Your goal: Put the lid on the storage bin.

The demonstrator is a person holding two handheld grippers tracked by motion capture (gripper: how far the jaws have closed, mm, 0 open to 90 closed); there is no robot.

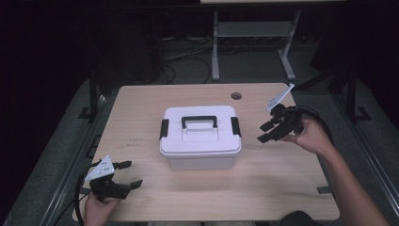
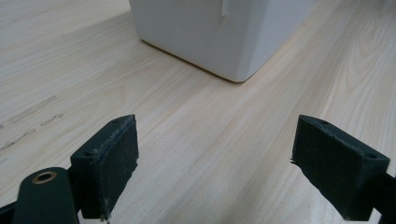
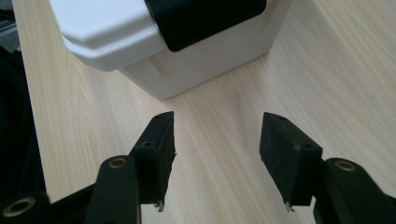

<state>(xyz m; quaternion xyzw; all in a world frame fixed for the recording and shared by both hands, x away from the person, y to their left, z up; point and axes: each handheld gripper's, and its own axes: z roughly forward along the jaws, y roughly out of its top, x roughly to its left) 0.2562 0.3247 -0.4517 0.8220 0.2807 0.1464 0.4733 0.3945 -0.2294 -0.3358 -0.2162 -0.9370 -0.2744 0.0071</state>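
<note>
Storage box point(image 1: 200, 136): white plastic, closed lid, resting on the light wooden tabletop point(image 1: 141, 99) at the centre of the high view. A black carry handle point(image 1: 199, 121) lies flat on the lid. One black latch point(image 1: 163, 128) sits at the left end of the lid and a second latch point(image 1: 235, 126) at the right end.

Right gripper point(image 1: 269, 132): held in the person's right hand point(image 1: 311, 136) at the right of the high view, just beside the box's right end and apart from it. The jaws point toward the box and stand partly open with nothing between them. In the right gripper view, bare tabletop shows between the two pads point(image 3: 159, 149), and the box's black latch point(image 3: 205, 18) lies at the upper centre of the frame, beyond the jaw tips.

Left gripper point(image 1: 129, 174): held in the left hand point(image 1: 99, 207) at the lower left of the high view, near the front edge of the tabletop and well apart from the box. The jaws stand wide open and hold nothing. In the left gripper view, a lower corner of the box point(image 2: 219, 37) occupies the upper centre of the frame, with bare wood between it and the pads point(image 2: 112, 163).
</note>
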